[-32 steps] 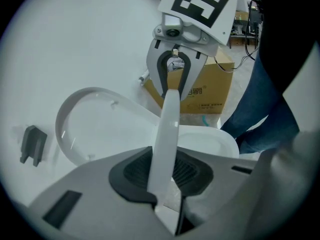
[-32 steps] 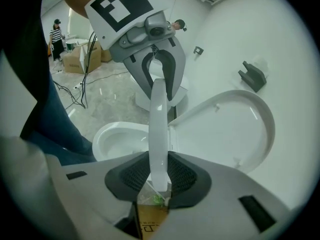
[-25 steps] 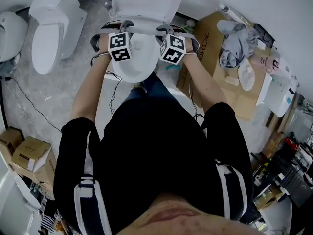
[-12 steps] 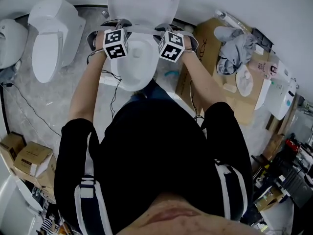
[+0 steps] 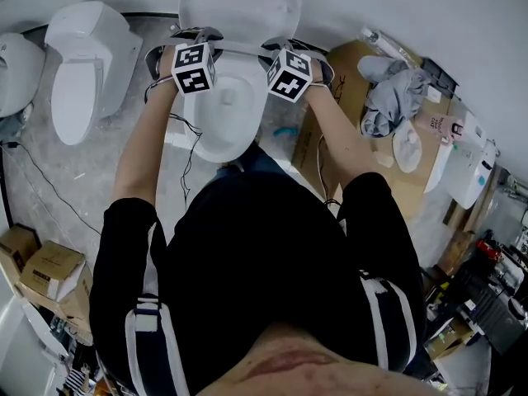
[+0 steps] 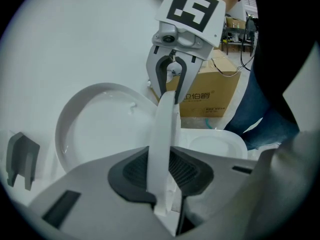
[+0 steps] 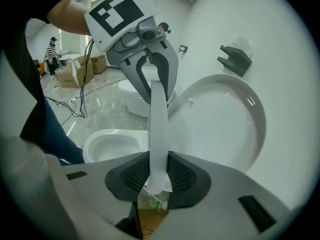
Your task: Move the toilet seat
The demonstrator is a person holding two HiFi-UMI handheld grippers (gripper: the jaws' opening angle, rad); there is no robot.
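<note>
A thin white plastic toilet seat [image 7: 159, 129] is tilted up off the white ceramic toilet bowl [image 5: 224, 114] and held by its two sides, so that each gripper view sees it edge-on as a narrow white band running from one claw across to the other. The left claw [image 6: 162, 181] grasps the seat's left side. Its jaws have just opened a little, yet the ribbed dark pads [image 6: 135, 171] lie against the band on both faces. The right claw [image 7: 159, 176] is clenched on the opposite side in the same way, its pads pressing the seat from either side.

Behind the seat the white oval toilet lid [image 6: 100, 129] stands raised, leaning back close to the pale wall [image 6: 75, 34]. The seat sits between that lid and the open bowl, apart from both at the gripped edges. In the head view both marker cubes hover over the back of the bowl, one at each side.

A second white toilet [image 5: 87, 56] stands on the grey floor [image 5: 66, 172] to the left. A brown cardboard box [image 6: 210, 91] sits just right of the bowl, and a crumpled grey cloth [image 5: 396, 89] lies on flattened cardboard further right.
</note>
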